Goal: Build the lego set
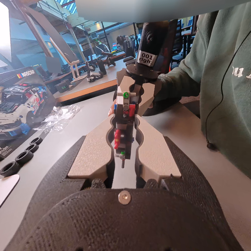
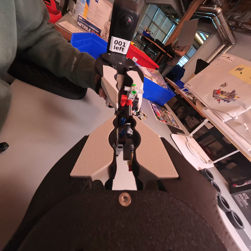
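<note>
Both wrist views show one partly built lego assembly (image 1: 124, 130) held up off the grey bench (image 1: 76, 135) between the two grippers, which face each other from opposite ends. In the left wrist view the left gripper (image 1: 123, 119) is clamped on the near end of the assembly at the centre of the frame, and the right gripper (image 1: 129, 103) closes on the far end just above it. The right wrist view shows the same from the other side: the right gripper (image 2: 124, 116) grips its near end, with the left gripper (image 2: 127, 100) pinching the far end in the upper middle. The assembly is a narrow dark frame with red, grey, blue and green pins and connectors, so the build looks to be at an early chassis stage. Much seems left: four black tyres (image 1: 24, 156) lie in a row unmounted at the lower left of the left wrist view, beside the set's box (image 1: 23, 103) and an opened clear bag (image 1: 59, 118). In the right wrist view an open instruction booklet (image 2: 222, 95) stands on a holder at the right edge, a sticker sheet (image 2: 164, 115) lies on the bench, and a blue bin (image 2: 156, 89) with more bags sits behind
</note>
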`<state>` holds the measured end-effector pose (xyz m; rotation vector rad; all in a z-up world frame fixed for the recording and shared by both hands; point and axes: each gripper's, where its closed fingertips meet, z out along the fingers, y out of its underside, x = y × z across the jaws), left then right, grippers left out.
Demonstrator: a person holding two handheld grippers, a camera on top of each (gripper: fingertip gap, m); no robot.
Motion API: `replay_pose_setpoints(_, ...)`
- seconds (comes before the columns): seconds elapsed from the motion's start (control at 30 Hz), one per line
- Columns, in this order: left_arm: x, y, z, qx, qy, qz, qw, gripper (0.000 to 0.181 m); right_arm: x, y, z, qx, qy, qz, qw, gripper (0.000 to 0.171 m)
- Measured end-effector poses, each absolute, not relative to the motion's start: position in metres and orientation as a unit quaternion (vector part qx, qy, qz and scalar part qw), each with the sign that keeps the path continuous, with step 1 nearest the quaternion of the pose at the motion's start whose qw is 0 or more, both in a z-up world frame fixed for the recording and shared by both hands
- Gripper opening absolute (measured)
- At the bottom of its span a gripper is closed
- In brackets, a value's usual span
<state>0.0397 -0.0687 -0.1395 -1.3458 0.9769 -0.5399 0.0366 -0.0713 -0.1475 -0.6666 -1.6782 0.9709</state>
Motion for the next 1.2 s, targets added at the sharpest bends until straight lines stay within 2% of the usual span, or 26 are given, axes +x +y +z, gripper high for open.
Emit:
replay_pose_setpoints(0.2,0.037,-0.069,-0.137,-0.588,0.428,-0.241,0.643,0.023,0.035,-0.069,-0.151,-0.276,-0.7,0.394,0.529,0.019)
replay_pose_setpoints(0.27,0.036,-0.069,-0.138,-0.589,0.427,-0.248,0.64,0.023,0.035,-0.068,-0.152,-0.281,-0.698,0.401,0.522,0.014)
replay_pose_setpoints(0.57,0.037,-0.067,-0.146,-0.596,0.426,-0.25,0.633,0.023,0.036,-0.067,-0.158,-0.329,-0.692,0.464,0.444,0.013)
replay_pose_setpoints(0.8,0.024,-0.048,-0.163,-0.645,0.409,-0.204,0.613,0.022,0.028,-0.045,-0.172,-0.347,-0.689,0.44,0.459,0.014)
replay_pose_setpoints(0.87,0.02,-0.039,-0.175,-0.664,0.42,-0.149,0.6,0.022,0.024,-0.033,-0.187,-0.36,-0.703,0.398,0.466,0.014)
replay_pose_setpoints(0.93,0.015,-0.032,-0.185,-0.669,0.444,-0.068,0.592,0.022,0.024,-0.023,-0.195,-0.366,-0.716,0.359,0.474,0.028)
replay_pose_setpoints(1.07,0.003,-0.017,-0.199,-0.65,0.487,0.112,0.572,0.022,0.022,-0.025,-0.187,-0.378,-0.715,0.357,0.468,0.037)
replay_pose_setpoints(1.2,0.003,-0.008,-0.218,-0.627,0.526,0.231,0.527,0.022,0.014,-0.019,-0.203,-0.384,-0.74,0.272,0.481,0.039)
